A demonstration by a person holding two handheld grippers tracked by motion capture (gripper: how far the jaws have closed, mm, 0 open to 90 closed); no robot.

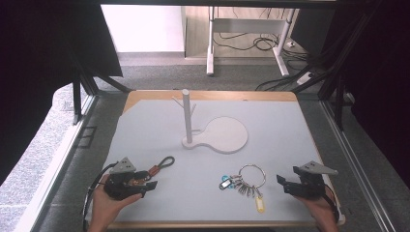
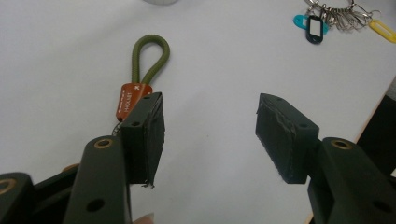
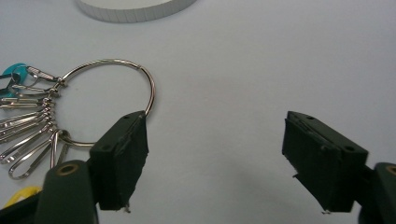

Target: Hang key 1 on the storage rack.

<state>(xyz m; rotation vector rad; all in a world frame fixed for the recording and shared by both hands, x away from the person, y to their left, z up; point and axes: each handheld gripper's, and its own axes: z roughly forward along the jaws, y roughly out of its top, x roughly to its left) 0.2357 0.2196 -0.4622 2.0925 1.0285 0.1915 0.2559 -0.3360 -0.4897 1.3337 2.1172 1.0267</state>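
In the high view the left gripper (image 1: 151, 185) lay at the near left of the grey table (image 1: 145, 130), cradled in the person's left hand (image 1: 107, 203), its grey three-cornered plate uppermost and its black jaws pointing toward the right. Its jaws stood wide apart and held nothing; in the left gripper view a broad stretch of bare table showed between the two black pads (image 2: 152, 135). Just beyond its left jaw lay a lanyard loop (image 1: 162, 164), an olive-green cord doubled into a loop and bound by an orange-brown tag (image 2: 130, 99), flat on the table; whether the jaw touched the tag could not be told. Farther along, near the middle of the table, stood a white stand (image 1: 215, 135) with an upright post, short side pegs and a flat rounded base. Nearer the person and to the right of the middle lay a key ring (image 1: 251, 175), a large silver ring carrying a cluster of metal clips with blue, black and yellow tags (image 1: 260, 205) spread at its near left side. At the near right the right gripper (image 1: 285, 184) rested in the person's right hand (image 1: 321, 212), pointing left toward the ring. Its jaws also gaped wide and gripped nothing; in the right gripper view the ring (image 3: 109, 100) lay just beyond the left pad (image 3: 123, 158), with clear table between the pads.
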